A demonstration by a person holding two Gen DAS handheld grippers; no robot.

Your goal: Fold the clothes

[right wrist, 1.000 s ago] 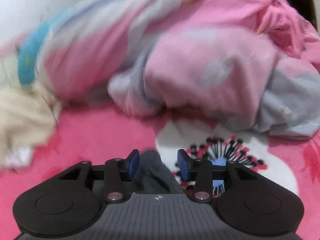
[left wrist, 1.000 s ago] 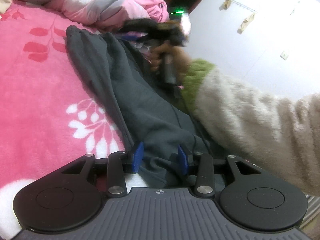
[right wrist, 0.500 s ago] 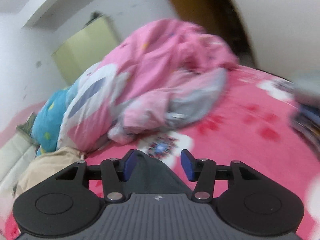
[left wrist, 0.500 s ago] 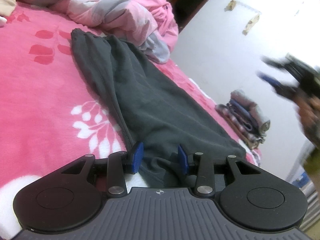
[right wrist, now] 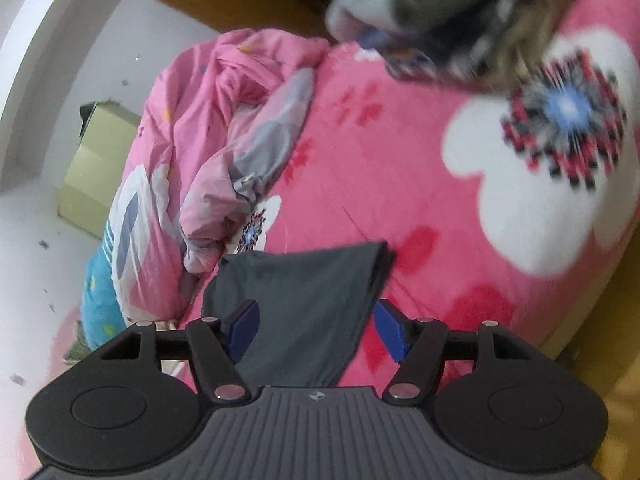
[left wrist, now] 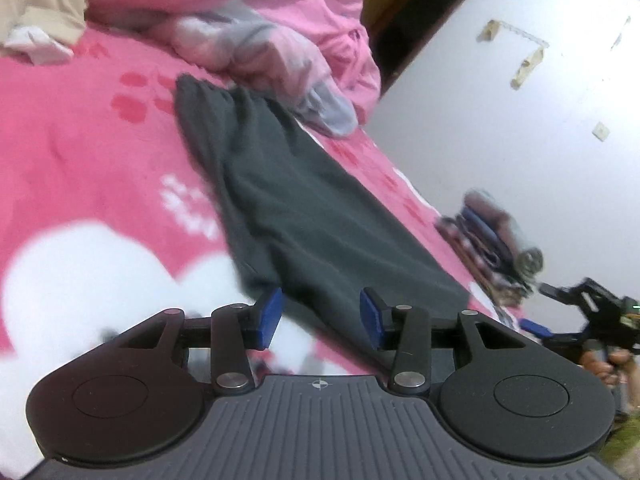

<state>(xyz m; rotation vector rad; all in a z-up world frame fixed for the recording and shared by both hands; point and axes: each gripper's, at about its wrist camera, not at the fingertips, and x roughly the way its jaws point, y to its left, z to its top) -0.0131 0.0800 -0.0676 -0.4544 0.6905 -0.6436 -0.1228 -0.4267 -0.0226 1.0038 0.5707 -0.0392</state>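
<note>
Dark grey trousers lie stretched out lengthwise on the pink flowered blanket. My left gripper is open, just above their near end, with nothing between the blue pads. In the right wrist view the trousers run under my right gripper, which is open and raised above them. The right gripper also shows at the far right of the left wrist view, off the bed's edge.
A crumpled pink and grey quilt is heaped at the far end of the bed. A stack of folded clothes sits at the bed's right edge, blurred in the right wrist view. Beige cloth lies far left.
The right gripper let go of the trousers' far end and swung back off the right side of the bed. The left gripper lifted and pulled back a little, still open.
</note>
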